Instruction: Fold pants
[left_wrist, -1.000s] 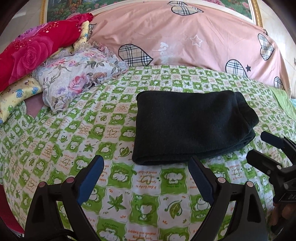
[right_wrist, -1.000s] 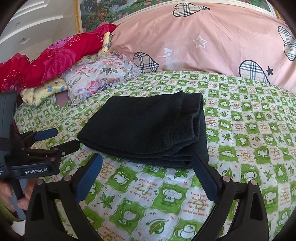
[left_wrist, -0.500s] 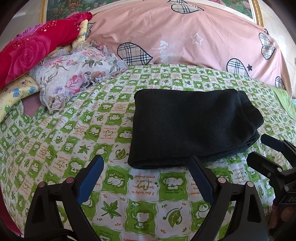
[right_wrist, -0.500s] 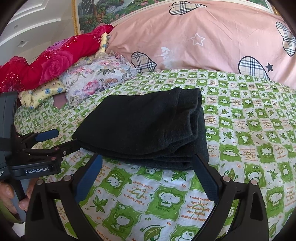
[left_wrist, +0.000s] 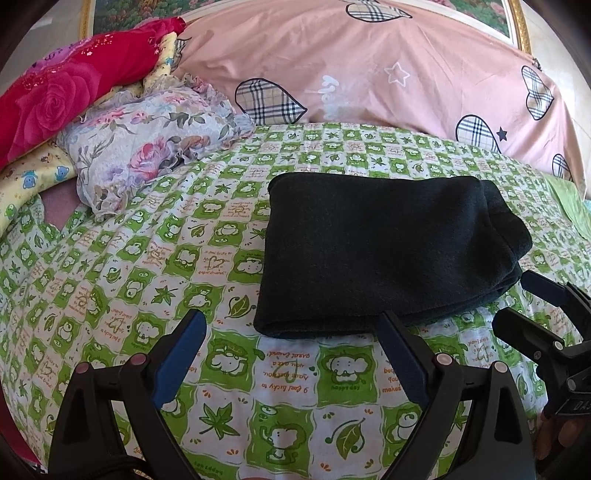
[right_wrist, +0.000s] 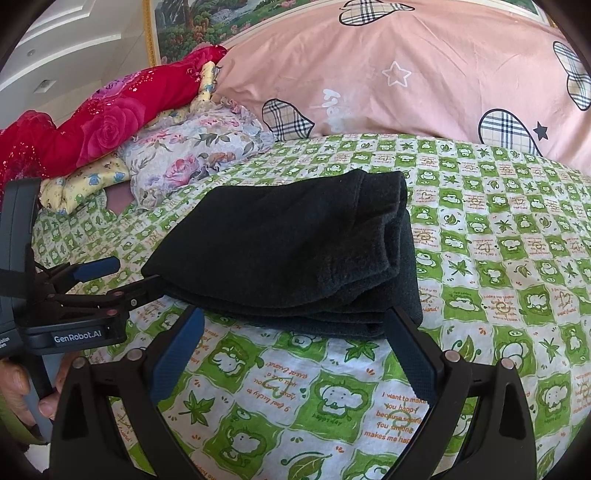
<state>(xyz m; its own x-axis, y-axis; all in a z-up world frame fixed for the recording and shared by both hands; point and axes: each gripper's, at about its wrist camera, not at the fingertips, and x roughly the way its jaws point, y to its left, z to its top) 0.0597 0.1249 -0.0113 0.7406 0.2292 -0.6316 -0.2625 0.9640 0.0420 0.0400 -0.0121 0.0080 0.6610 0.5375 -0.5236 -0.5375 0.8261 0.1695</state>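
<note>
Black pants (left_wrist: 384, 251) lie folded in a thick rectangular stack on the green and white patterned bedsheet (left_wrist: 147, 258); they also show in the right wrist view (right_wrist: 288, 251). My left gripper (left_wrist: 291, 354) is open and empty, just in front of the stack's near left edge. My right gripper (right_wrist: 291, 350) is open and empty, just in front of the stack's near right corner. The right gripper shows at the right of the left wrist view (left_wrist: 532, 306). The left gripper shows at the left of the right wrist view (right_wrist: 125, 280), its lower finger touching the stack's left corner.
A large pink pillow with plaid hearts (left_wrist: 369, 74) leans across the back of the bed. A floral pillow (left_wrist: 147, 147), a red rose blanket (left_wrist: 55, 96) and a yellow printed cloth (left_wrist: 26, 177) are piled at the back left.
Both grippers have moved forward, closer to the near edge of the folded pants. The pants have not changed shape. Both grippers have stayed open.
</note>
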